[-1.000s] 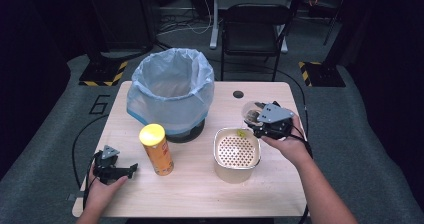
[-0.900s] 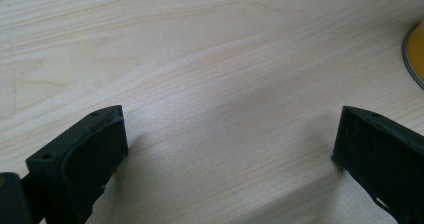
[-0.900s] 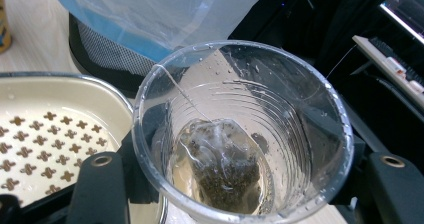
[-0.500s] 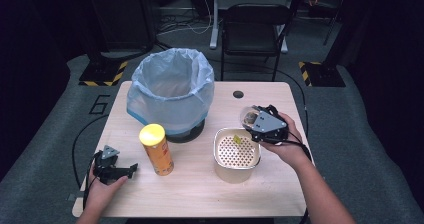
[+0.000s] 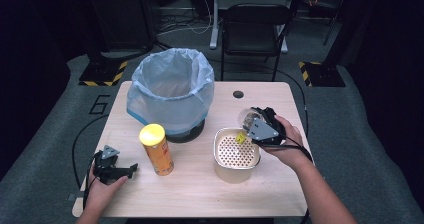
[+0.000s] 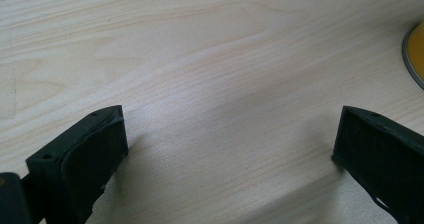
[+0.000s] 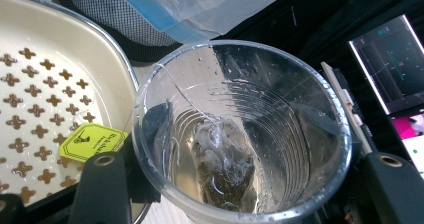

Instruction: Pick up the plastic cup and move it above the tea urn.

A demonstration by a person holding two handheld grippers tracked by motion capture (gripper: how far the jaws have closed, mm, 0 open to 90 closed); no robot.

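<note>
A pale wooden table [image 5: 200,189] is seen from above, with a person's forearms reaching in from the near edge.

Readable writing is scarce. A yellow tea tag [image 7: 93,141] carries small dark print and a little drawing, too blurred to read. A large figure 6 [image 5: 100,104] is marked on the grey floor left of the table. The yellow-lidded can [image 5: 156,149] standing upright on the table has a label, but its print cannot be made out.

The right gripper [image 5: 261,126] is held over the right side of the table, its jaws closed on a clear plastic cup [image 7: 240,134] tipped toward a cream strainer basin [image 5: 236,153]. In the right gripper view the black jaws press the cup's rim from both sides. A wet tea bag [image 7: 220,166] lies inside the cup, and its string runs over the rim to the tag, which hangs over the basin's perforated bottom.

The left gripper [image 5: 112,167] rests low at the table's near left corner, held by the left hand [image 5: 102,189]. In the left gripper view its jaws stand wide apart with bare wood between them, holding nothing.

A bin [image 5: 171,91] lined with a pale blue bag stands at the back left, just behind the can. A black chair [image 5: 256,31] stands beyond the table.
</note>
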